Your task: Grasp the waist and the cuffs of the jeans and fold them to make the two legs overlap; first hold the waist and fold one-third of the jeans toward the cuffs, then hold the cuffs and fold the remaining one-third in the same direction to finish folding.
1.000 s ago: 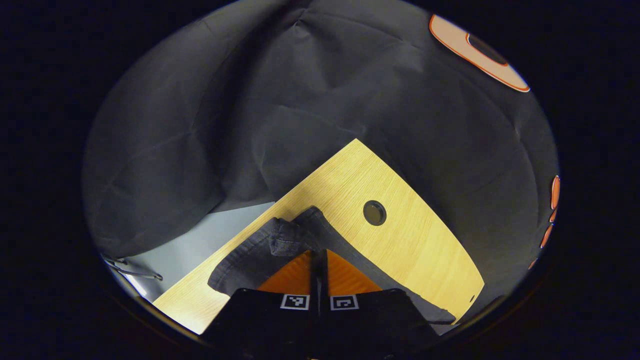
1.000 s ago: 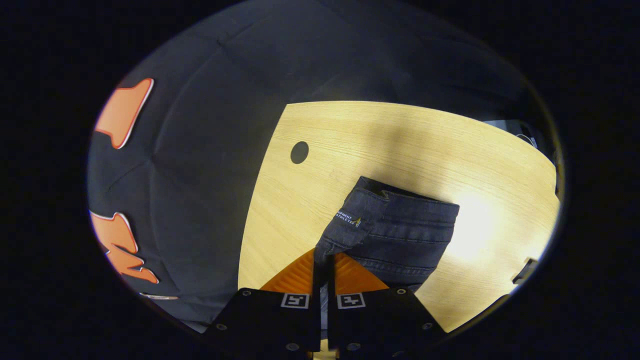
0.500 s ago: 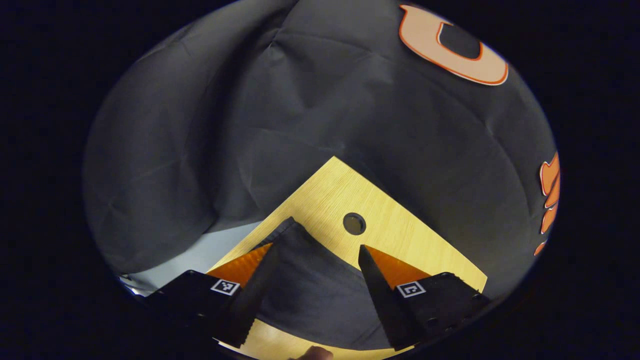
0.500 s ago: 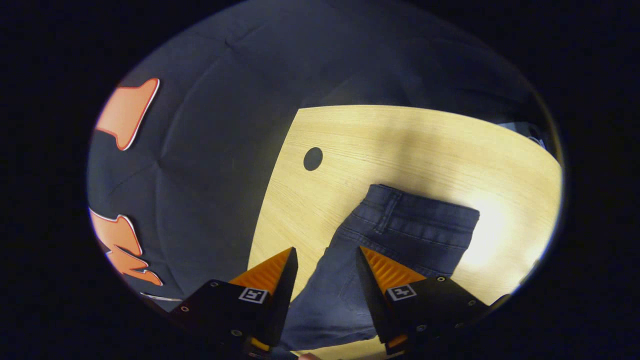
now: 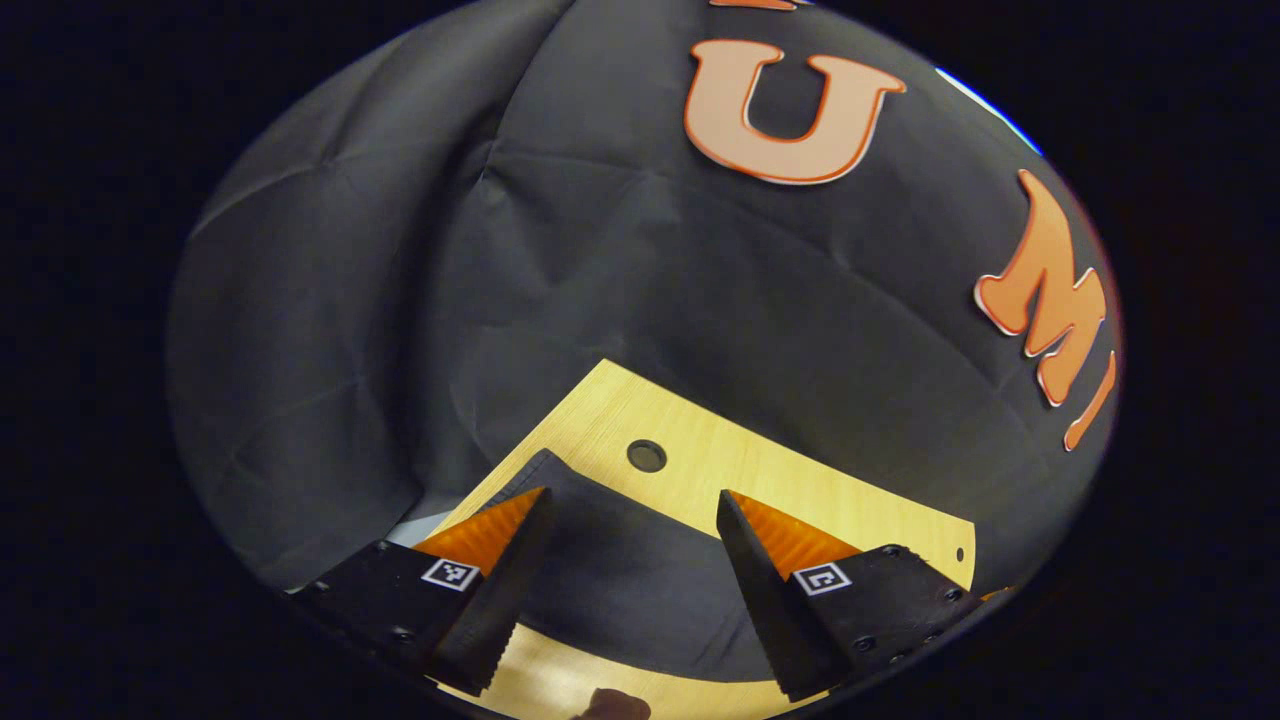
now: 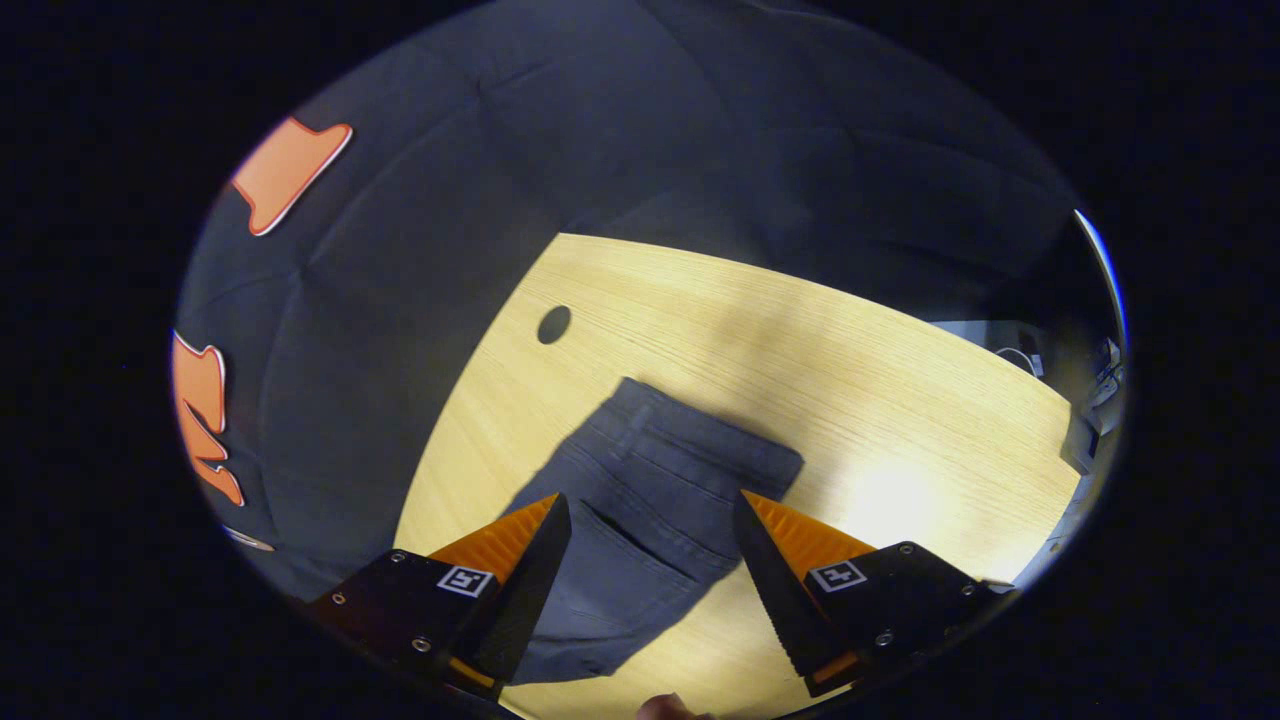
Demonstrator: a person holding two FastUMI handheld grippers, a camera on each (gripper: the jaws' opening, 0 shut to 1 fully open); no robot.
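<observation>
Dark jeans (image 6: 640, 500) lie folded flat on the wooden table (image 6: 820, 340); their waistband end with a back pocket shows in the right gripper view. My right gripper (image 6: 648, 575) hovers above them, open, nothing between its fingers. In the left gripper view the jeans (image 5: 620, 570) appear as a smooth dark panel near the table's (image 5: 800, 490) corner. My left gripper (image 5: 625, 590) is open above that panel, touching nothing.
A round cable hole (image 6: 553, 325) sits in the table near its far edge, also visible as a hole (image 5: 646, 456) beyond the jeans. The black cloth wall hangs close behind the table. A fingertip (image 6: 665, 708) shows at the bottom edge.
Both grippers were shut on the jeans' fabric a second ago; they have let go, opened and lifted back. The jeans now lie flat on the table.
</observation>
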